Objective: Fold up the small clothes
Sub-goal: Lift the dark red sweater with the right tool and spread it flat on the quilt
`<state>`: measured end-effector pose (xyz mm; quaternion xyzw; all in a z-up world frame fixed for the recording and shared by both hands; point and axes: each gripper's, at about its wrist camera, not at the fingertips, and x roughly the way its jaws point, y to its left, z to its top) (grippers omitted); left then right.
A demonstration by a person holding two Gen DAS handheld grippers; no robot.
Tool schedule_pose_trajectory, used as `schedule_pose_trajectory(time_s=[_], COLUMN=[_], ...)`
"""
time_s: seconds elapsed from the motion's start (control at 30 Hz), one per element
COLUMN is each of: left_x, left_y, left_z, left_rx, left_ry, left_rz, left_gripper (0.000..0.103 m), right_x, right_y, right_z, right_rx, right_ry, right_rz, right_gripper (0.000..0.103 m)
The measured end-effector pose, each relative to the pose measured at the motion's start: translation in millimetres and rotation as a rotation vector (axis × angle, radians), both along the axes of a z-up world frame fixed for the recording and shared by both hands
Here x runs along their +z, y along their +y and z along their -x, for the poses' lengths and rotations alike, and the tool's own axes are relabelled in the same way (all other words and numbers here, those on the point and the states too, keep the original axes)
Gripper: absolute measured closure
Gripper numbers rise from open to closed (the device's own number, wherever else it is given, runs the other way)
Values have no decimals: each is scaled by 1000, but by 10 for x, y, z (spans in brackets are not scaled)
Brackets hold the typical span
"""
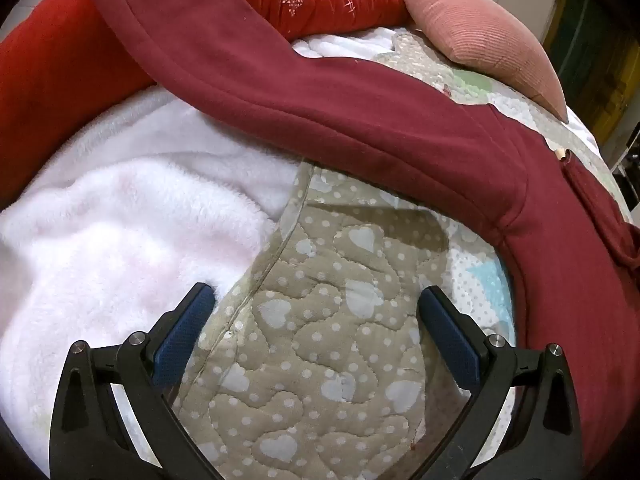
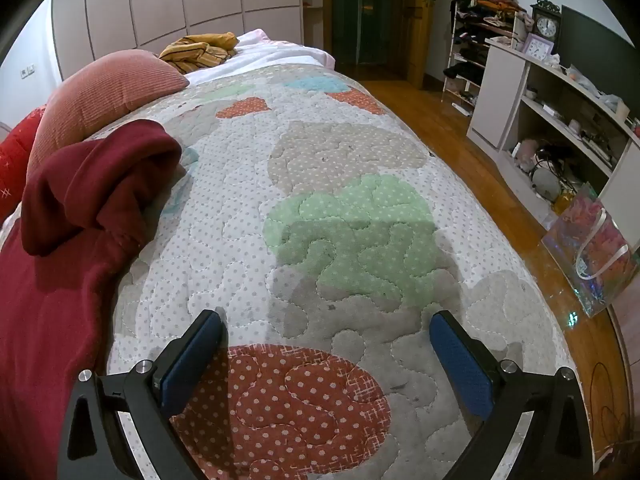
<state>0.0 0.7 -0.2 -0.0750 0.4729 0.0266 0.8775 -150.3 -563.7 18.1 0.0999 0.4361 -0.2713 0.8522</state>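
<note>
The left gripper (image 1: 316, 296) is spread wide with nothing between its blue pads (image 1: 188, 328). It sits above the quilted bedspread (image 1: 320, 360), beside a white fleece blanket (image 1: 120, 220). The dark red hooded garment (image 1: 320, 92) lies ahead of this gripper, running diagonally from upper left to lower right and apart from both fingers.

The right gripper (image 2: 326, 322) is likewise fully released and empty, over a red dotted patch of the quilted bedspread (image 2: 352, 152). The dark red hooded garment (image 2: 60, 260) lies to its left, hood (image 2: 104, 168) bunched upward, near the left finger. A pink cushion (image 2: 104, 84) rests beyond the hood.
</note>
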Motion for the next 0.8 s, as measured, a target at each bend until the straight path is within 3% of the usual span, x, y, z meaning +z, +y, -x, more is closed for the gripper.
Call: schedule_pose_trajectory(time_s=[0.8], left_x=[21], left_y=[-42], left_z=[8], left_rx=[3], left_ry=[-3], left_rz=[-24], left_gripper=[0], right_x=[-1], right_y=[1], right_z=[1], right_rx=[0], right_ry=[0], right_rz=[2], right_gripper=[0])
